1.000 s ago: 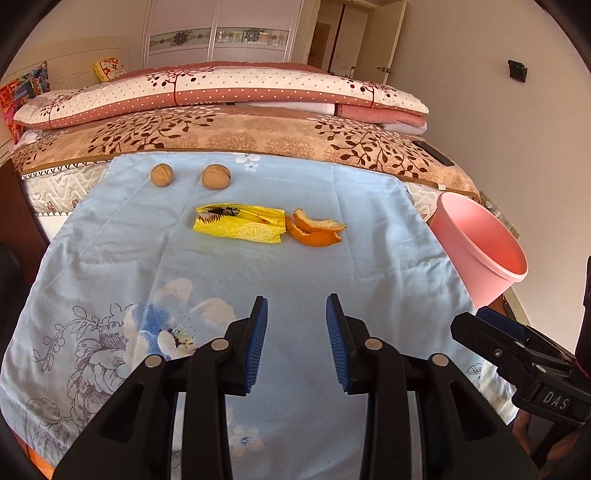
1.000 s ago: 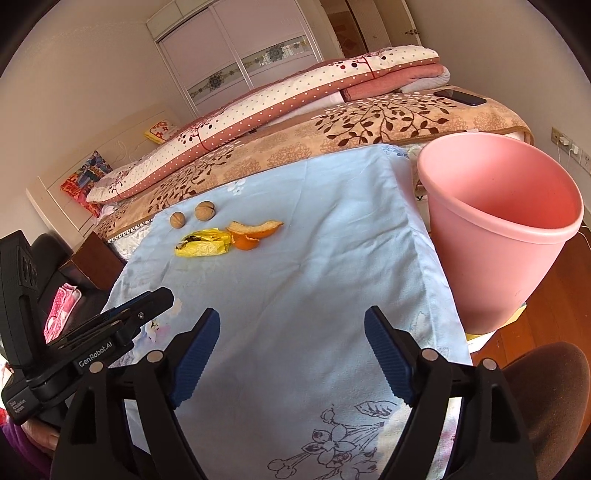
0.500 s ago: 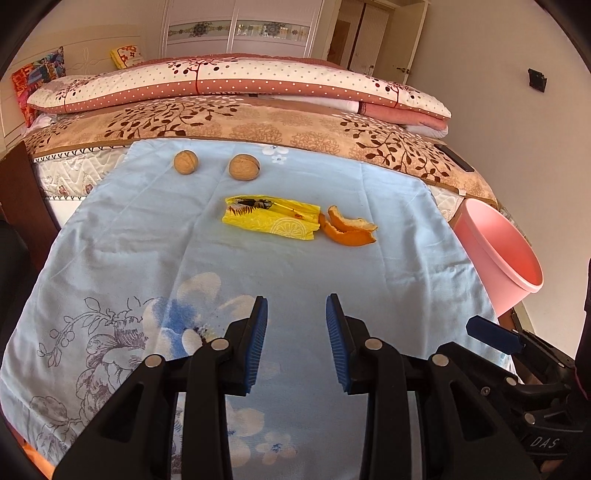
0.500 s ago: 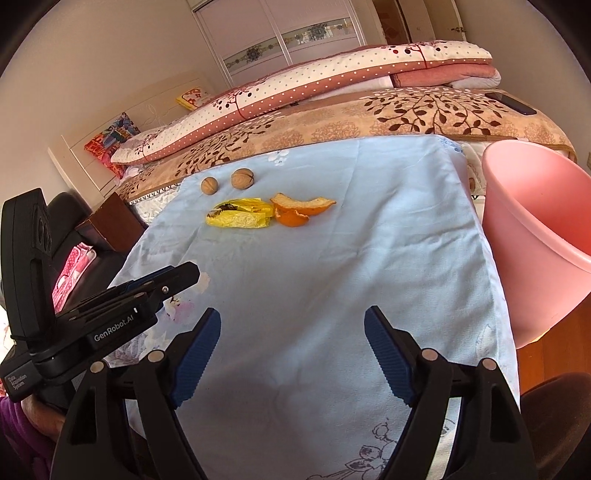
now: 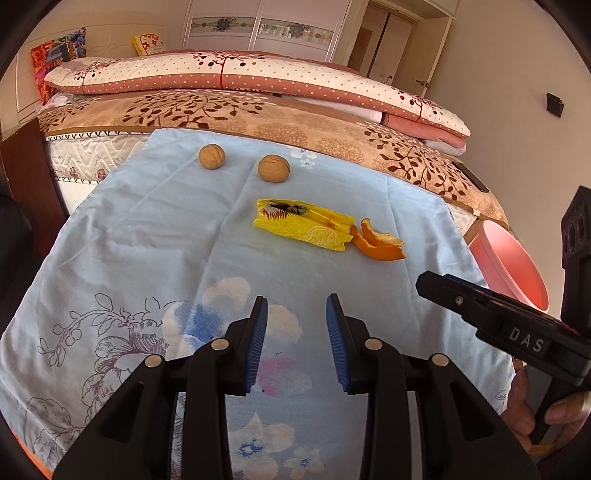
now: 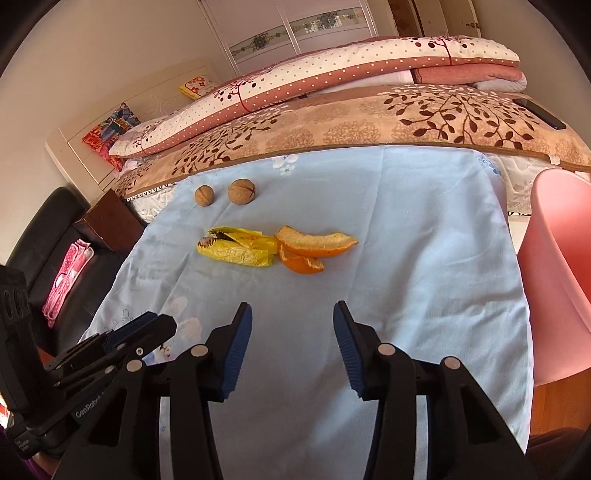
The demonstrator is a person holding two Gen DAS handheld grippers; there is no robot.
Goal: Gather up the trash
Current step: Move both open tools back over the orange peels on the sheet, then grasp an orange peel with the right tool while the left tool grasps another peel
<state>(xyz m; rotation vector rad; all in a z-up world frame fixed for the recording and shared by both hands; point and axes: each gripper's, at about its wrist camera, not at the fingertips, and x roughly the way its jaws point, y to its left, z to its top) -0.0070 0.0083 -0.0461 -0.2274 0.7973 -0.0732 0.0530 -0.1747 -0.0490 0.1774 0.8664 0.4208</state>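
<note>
- Left gripper [image 5: 295, 314]: nearest item in the left wrist view. Black frame, blue ribbed pads [image 5: 258, 343], jaws partly apart with nothing between them. It hangs over the floral print at the near end of the cloth, touching none of the trash.
- Right gripper [image 6: 292, 314]: nearest item in the right wrist view. Same build; blue pads [image 6: 238, 350] apart and closing at this moment, the gap bare, only cloth visible beneath. Its black body also shows at the right edge of the left wrist view, marked "DAS", with a person's hand [image 5: 535, 413] around the grip.
- Light blue cloth [image 5: 155, 240]: spread flat over the bed, flower pattern at the near end, plain farther on. It bears all the trash.
- Yellow wrapper [image 5: 303, 225]: crumpled, lying flat near the middle of the cloth, well ahead of both grippers.
- Orange peel [image 5: 380, 245]: two curled pieces, just beside the wrapper's right end; whether they touch it cannot be told.
- Two walnuts [image 5: 273, 168]: side by side but apart, beyond the wrapper near the cloth's far edge; the other one [image 5: 211, 156] sits to the left.
- Pink bin [image 6: 554, 277]: stands off the right edge of the bed, beside the cloth. The visible part of its inside shows no contents; the bottom is out of sight.
- Folded bedding [image 5: 240, 74]: brown leaf-print blanket with a dotted quilt stacked on it, behind the cloth.
- Wardrobe [image 5: 258, 29]: white, against the far wall.
</note>
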